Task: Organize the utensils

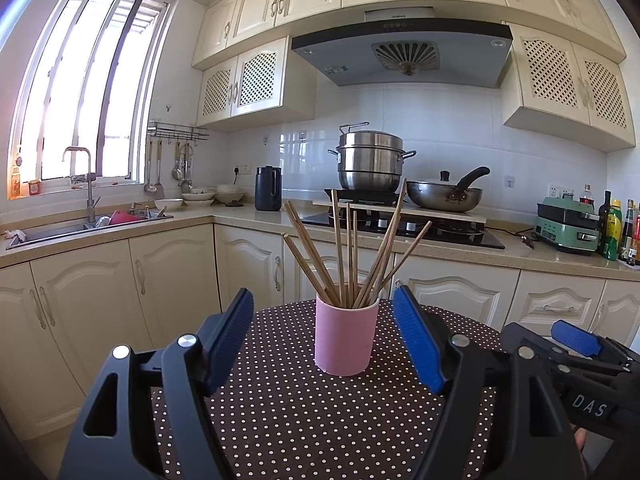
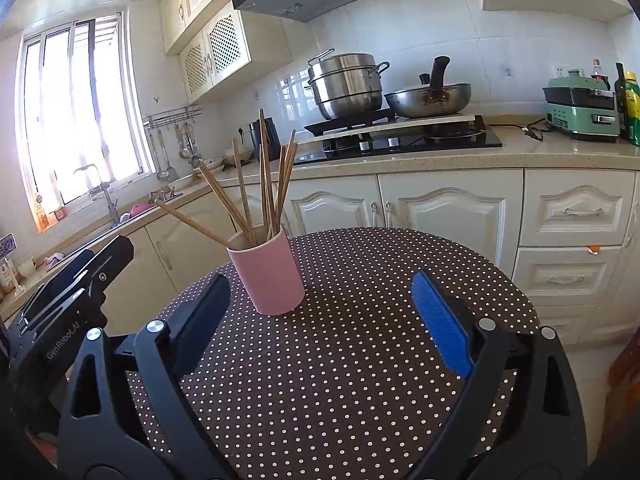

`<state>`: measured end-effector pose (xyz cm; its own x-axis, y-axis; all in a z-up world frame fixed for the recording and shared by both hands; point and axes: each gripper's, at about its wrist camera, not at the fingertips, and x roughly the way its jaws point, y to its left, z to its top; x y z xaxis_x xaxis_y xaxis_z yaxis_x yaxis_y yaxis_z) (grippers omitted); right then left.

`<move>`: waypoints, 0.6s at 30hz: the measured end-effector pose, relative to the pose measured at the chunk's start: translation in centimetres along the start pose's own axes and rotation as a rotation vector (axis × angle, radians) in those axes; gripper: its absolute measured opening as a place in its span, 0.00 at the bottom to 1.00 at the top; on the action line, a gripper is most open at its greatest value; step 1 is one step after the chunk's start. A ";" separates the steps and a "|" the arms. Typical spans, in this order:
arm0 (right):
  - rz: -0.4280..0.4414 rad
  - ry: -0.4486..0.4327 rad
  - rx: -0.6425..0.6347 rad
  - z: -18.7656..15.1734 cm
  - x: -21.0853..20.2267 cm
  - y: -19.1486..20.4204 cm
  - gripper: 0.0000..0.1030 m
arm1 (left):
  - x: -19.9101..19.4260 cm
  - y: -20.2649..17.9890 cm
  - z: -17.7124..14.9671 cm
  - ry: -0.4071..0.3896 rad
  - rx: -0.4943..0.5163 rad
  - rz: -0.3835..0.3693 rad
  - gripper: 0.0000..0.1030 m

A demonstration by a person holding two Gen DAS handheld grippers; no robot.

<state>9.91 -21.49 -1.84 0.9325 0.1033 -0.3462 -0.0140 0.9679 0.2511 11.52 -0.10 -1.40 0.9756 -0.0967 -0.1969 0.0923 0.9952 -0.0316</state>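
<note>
Chopsticks (image 1: 352, 256) stand in pink cup (image 1: 346, 338) just beyond left gripper's (image 1: 324, 344) wide jaws

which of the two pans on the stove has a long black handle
The wok, the shallow open pan right of the steamer pot. The tall stacked steamer only has small looped metal side handles.

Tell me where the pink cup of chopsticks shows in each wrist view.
Left wrist: pink cup sits just below centre, between the open left gripper's fingers.
Right wrist: pink cup is left of centre, beyond the open right gripper.
Shared landmark: steel steamer pot.
</note>
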 end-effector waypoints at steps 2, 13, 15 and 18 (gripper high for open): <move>0.000 0.002 -0.003 0.0 0.1 0.0 0.88 | 0.0 -0.1 0.0 0.002 0.001 0.002 0.70; 0.003 0.005 -0.007 0.0 0.1 0.1 0.88 | 0.0 -0.2 -0.1 0.002 0.000 -0.002 0.70; 0.001 0.005 -0.007 0.0 0.1 0.1 0.88 | 0.0 -0.2 -0.1 0.002 -0.001 -0.003 0.70; -0.002 0.007 -0.010 0.0 0.1 0.2 0.88 | 0.0 -0.2 -0.1 0.007 -0.001 -0.007 0.70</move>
<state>9.99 -21.28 -1.79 0.9301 0.1028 -0.3526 -0.0158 0.9704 0.2411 11.47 -0.33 -1.52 0.9736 -0.1040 -0.2031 0.0992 0.9945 -0.0339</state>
